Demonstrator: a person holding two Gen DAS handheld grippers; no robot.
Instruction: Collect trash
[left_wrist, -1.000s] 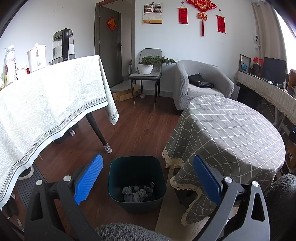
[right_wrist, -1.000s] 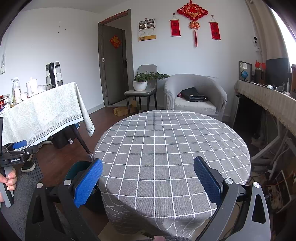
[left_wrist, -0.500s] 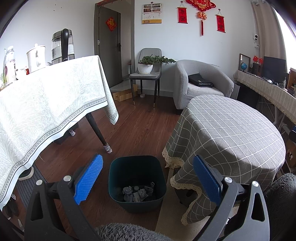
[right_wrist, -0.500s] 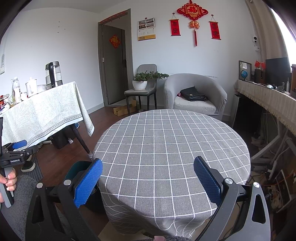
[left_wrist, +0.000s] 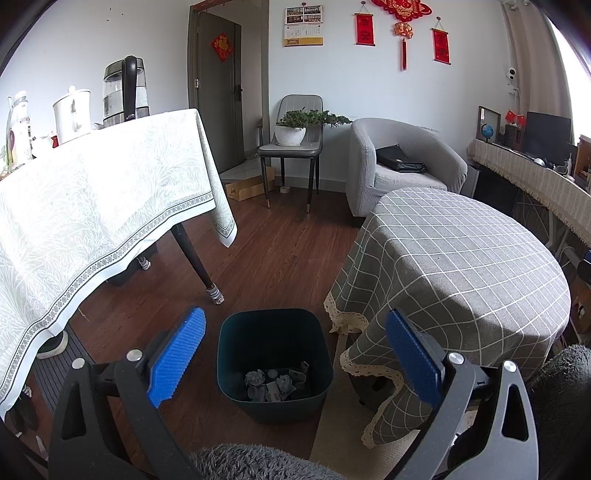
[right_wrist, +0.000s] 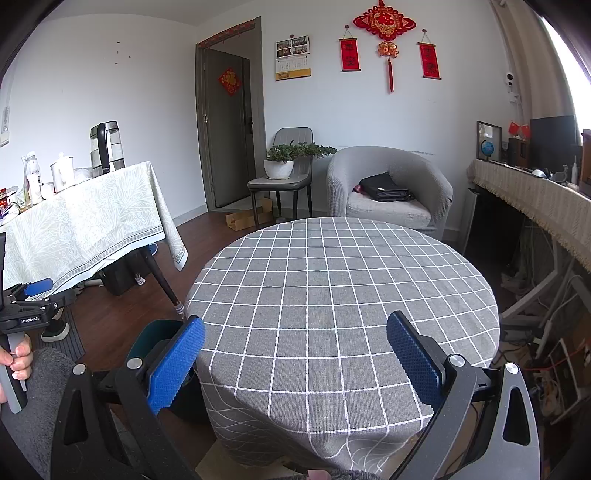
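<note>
A dark teal bin stands on the wood floor beside the round table, with several crumpled papers lying in its bottom. My left gripper hangs open above the bin with nothing between its blue pads. In the right wrist view my right gripper is open and empty over the round table's grey checked cloth, which shows no trash. The bin's rim peeks out left of that table. A hand holding the left gripper appears at the far left.
A rectangular table with a pale patterned cloth carries a kettle and jug at left. A grey armchair, a chair with a potted plant and a long side counter line the back and right. Wood floor lies between the tables.
</note>
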